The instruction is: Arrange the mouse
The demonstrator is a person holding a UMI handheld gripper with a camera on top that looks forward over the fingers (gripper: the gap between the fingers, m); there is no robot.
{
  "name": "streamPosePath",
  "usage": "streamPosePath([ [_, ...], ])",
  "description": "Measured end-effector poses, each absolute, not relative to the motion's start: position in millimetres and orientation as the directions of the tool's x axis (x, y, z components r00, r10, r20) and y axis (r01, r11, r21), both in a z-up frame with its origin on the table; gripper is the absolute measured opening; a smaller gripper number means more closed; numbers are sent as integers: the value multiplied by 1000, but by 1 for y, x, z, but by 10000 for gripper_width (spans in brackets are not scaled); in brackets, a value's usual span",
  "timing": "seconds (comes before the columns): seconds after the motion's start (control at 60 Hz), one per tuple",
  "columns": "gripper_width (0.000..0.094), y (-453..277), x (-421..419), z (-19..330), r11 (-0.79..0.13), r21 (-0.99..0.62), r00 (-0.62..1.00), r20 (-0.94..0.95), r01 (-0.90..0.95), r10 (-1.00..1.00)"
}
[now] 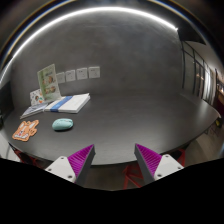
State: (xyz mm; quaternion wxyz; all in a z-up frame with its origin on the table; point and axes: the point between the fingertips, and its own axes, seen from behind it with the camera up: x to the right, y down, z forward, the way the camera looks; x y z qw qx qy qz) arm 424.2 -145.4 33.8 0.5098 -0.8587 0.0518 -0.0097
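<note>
A small pale teal mouse (63, 124) lies on the dark grey table (130, 110), far ahead and to the left of my fingers. My gripper (112, 160) is open and empty, its two purple pads (80, 157) spread wide above the table's near edge. Nothing stands between the fingers. The mouse is well beyond reach of the fingertips.
A white and blue book (66, 102) lies behind the mouse, with an upright green card (48, 80) beside it. An orange cut-out shape (25, 129) lies left of the mouse. Paper sheets (78, 74) hang on the back wall. Red chair legs (128, 175) show below the table edge.
</note>
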Motion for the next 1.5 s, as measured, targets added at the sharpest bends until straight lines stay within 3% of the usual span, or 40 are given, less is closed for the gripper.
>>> streamPosePath([
  [0.267,832,-117,313,37,-498,-864,997,-78,-76,-16],
  [0.5,840,-60,189,0,-591,-805,990,-123,-57,72],
  [0.7,856,-8,173,-17,-634,-771,996,-85,-63,4],
  [1.033,830,68,171,-16,-663,-746,998,-29,-60,-57],
  [1.167,730,85,171,-17,-655,-754,999,-26,-50,-46],
  [1.183,759,86,171,-17,-653,-756,999,-28,-51,-46],
  [1.217,704,87,173,-17,-650,-758,998,-27,-59,-59],
  [1.267,539,88,176,-17,-643,-762,996,-33,-80,-85],
  [1.333,471,89,177,-16,-630,-771,995,-33,-88,-99],
  [1.433,408,84,187,-14,-631,-765,986,-33,-130,-162],
  [1.5,393,71,205,14,-585,-801,968,29,-127,-250],
])
